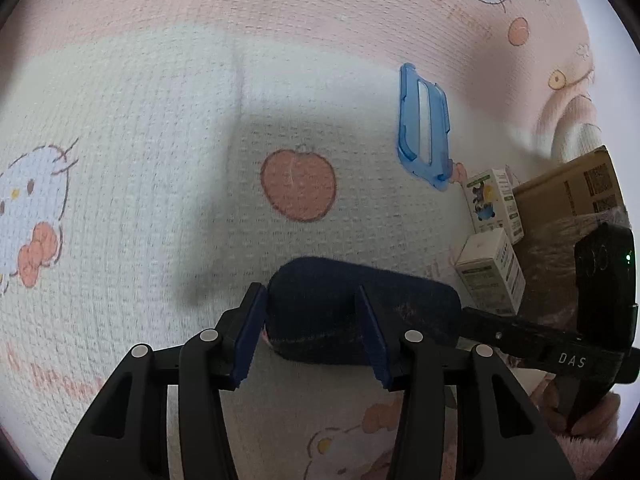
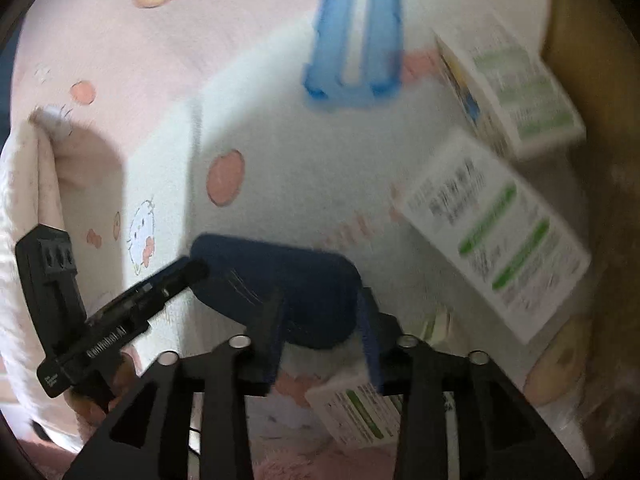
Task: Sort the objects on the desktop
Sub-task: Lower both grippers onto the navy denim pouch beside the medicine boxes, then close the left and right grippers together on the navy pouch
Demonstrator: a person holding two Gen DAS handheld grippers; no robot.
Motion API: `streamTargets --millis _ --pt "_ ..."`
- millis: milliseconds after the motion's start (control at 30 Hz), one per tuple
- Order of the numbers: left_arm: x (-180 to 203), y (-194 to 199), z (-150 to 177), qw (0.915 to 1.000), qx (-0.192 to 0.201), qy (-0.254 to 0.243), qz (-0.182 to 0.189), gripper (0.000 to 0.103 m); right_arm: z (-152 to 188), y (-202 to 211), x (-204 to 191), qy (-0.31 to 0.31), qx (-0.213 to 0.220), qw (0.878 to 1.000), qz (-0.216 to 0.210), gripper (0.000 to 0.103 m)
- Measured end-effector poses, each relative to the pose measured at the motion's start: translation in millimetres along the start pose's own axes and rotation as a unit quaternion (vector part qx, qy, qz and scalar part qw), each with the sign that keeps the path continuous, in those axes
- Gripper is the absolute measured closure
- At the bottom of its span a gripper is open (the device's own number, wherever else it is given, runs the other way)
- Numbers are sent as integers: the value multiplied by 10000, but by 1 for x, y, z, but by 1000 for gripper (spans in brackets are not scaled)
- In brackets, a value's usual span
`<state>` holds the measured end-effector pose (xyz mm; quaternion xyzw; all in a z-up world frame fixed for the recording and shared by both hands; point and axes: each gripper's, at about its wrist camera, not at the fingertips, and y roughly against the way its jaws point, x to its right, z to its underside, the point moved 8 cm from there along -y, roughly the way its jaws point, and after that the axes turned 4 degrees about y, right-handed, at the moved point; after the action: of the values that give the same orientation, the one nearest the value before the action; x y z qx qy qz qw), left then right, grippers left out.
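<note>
Lying between both hand-held grippers' fingers — left (image 1: 316, 332), right (image 2: 324, 336) — dark-blue pouch (image 1: 340, 304).

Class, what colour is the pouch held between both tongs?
Dark navy blue pouch, clearest in the left wrist view.

Right wrist view is motion-blurred: print on the white boxes (image 2: 496, 236) is illegible, and the blue plastic frame (image 2: 354, 44) has smeared edges. The dark blue pouch (image 1: 344, 312) is partly hidden behind gripper fingers. The cardboard box (image 1: 572, 192) is cut off at the picture's edge.
</note>
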<state>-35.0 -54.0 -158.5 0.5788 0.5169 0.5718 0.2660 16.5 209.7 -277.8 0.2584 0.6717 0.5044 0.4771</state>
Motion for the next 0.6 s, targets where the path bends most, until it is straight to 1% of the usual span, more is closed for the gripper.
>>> streamTargets --millis 33,167,200,267,333,400,433,500,600 --pt "0 -1 -1 10000 -31 -11 14 52 -1 0 -2 13 72 10000 8 69" --pt "-3 -1 1 9998 -92 61 138 51 -6 -4 -9 188 51 9998 105 62" --pt "-3 -1 2 9997 -99 119 184 50 -7 -6 -13 238 48 9996 109 62" --pt "-2 -1 3 9995 -108 184 230 46 -10 -10 -15 196 54 9997 98 57" --pt "-2 -2 8 9997 -137 152 117 45 -16 -10 -18 172 222 9995 134 54" --pt "-2 -1 11 9999 -97 116 74 45 -25 -11 -25 350 417 9982 233 54" --pt "-3 0 12 9998 -90 184 78 45 -30 -10 -28 446 501 9975 245 54" --pt "-8 1 15 9990 -127 376 188 45 -40 -10 -32 506 603 9968 121 54" --pt "-13 -1 15 9973 -234 607 335 44 -49 -11 -34 345 644 9971 -213 54"
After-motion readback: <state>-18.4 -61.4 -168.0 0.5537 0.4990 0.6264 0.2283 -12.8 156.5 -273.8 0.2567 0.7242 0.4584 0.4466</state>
